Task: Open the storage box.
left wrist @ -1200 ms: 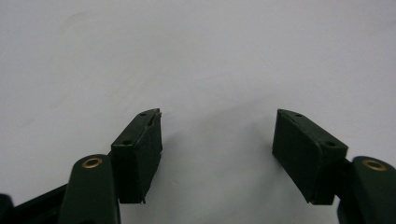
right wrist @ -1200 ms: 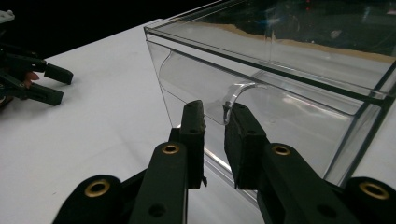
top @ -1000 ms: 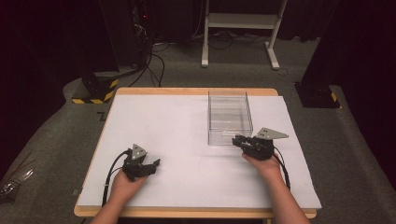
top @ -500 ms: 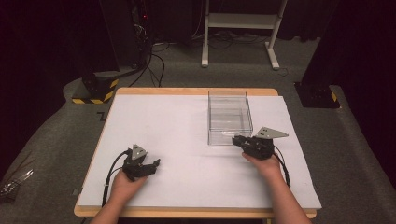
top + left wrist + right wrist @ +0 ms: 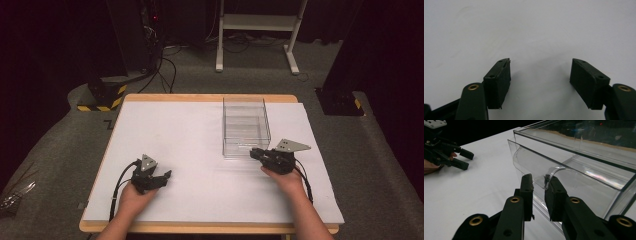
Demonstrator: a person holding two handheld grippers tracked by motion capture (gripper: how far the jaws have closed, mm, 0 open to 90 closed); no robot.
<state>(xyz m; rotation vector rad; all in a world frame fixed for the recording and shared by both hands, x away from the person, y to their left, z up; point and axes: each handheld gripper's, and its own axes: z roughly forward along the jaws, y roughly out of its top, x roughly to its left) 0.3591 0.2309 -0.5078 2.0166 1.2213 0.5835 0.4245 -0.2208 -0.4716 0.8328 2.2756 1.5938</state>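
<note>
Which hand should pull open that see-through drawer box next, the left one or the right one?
Probably the right. The right gripper has just been closing its fingers around the curved handle of the clear drawer box. The left gripper sits far off on the white table cover, fingers open.

A wooden table [image 5: 200, 98] is carrying a white sheet [image 5: 190, 135] over its top, and a clear plastic drawer box [image 5: 245, 127] is standing on the sheet.
</note>
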